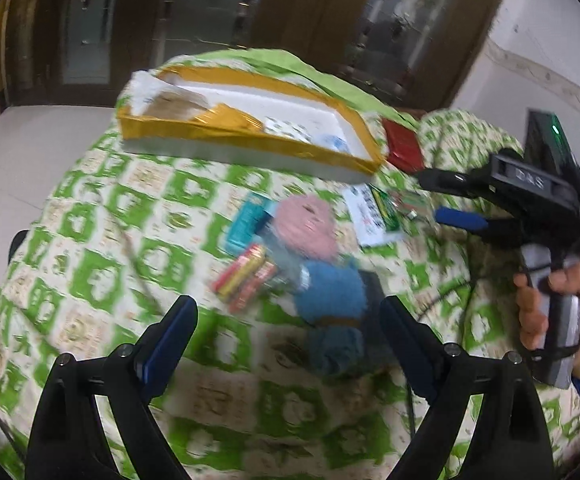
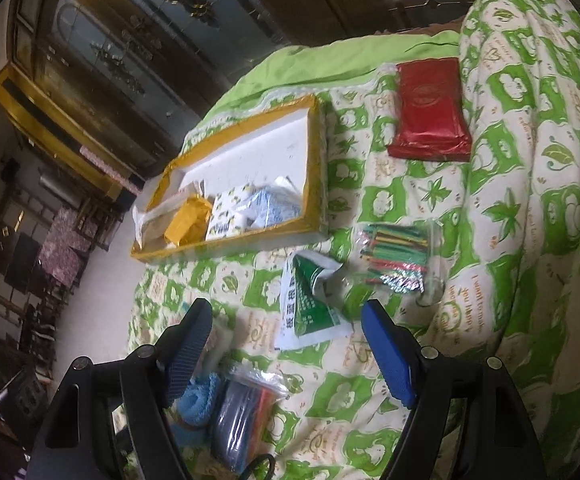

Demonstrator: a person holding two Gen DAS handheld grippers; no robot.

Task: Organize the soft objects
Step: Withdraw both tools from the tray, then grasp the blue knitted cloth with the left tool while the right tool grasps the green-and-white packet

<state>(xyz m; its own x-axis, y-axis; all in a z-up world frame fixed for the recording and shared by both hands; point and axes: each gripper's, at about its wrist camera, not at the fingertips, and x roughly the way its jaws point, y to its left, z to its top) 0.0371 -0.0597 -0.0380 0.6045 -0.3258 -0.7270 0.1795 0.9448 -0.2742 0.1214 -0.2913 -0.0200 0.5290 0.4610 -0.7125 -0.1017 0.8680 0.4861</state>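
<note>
Left wrist view: motion blur softens most detail. The left gripper (image 1: 287,322) hangs over the bed (image 1: 89,264) with its jaws apart and nothing between them. Just beyond the fingertips lies a blue knitted item (image 1: 332,292), with a pink knitted item (image 1: 308,226) touching its far side. A bundle of red and yellow sticks (image 1: 245,278) and a teal packet (image 1: 247,222) lie against their left. A gold-edged tray (image 1: 249,140) sits further back, already holding a few packets. The right gripper (image 1: 446,196) shows at the right edge, held by the person's hand (image 1: 550,308), jaws apart and empty.

Right wrist view: the right gripper (image 2: 287,326) is open above the quilt. A green and white pouch (image 2: 310,304) lies between and just beyond the fingers, crumpled at its top. A clear bag of coloured sticks (image 2: 396,258) sits just beside it, and a red packet (image 2: 430,108) lies well apart near the raised fold of quilt. The blue knitted item (image 2: 199,398) shows low, beside a clear bag of dark contents (image 2: 241,416). The tray (image 2: 310,152) stands at the bed's edge.

Risk assessment: the knitted items touch hard clutter, so a wide grasp could drag sticks or the packet along. Soft wool may slip from a shallow pinch. The tray sits close to the bed's edge on soft bedding; a heavy drop could tip it.
</note>
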